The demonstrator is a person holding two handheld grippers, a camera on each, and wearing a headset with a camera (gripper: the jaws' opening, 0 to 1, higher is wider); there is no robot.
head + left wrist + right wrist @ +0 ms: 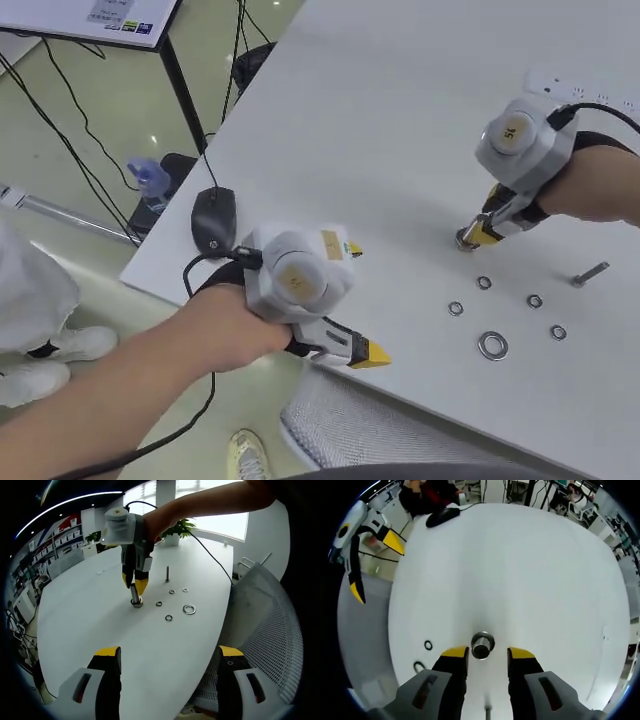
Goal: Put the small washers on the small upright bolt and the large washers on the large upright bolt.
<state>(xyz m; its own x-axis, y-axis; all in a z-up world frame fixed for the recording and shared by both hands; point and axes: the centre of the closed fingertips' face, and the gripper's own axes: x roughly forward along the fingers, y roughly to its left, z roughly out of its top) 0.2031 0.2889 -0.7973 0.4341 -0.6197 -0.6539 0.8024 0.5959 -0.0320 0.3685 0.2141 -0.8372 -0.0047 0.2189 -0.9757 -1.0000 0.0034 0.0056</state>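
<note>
Right claw spread around the large upright bolt.
I'm holding its tips either side of the bolt head, with gaps showing. Four small washers and one large washer are lying on the table off its left jaw; the one small upright bolt is standing behind its tips. The left claw is gaping wide, empty, well apart.

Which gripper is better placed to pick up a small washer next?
Probably the right. The right gripper stands open at the large bolt, and the nearest small washer lies just beside it on the table. The left gripper, also open, hangs at the table's near edge, farther away.
</note>
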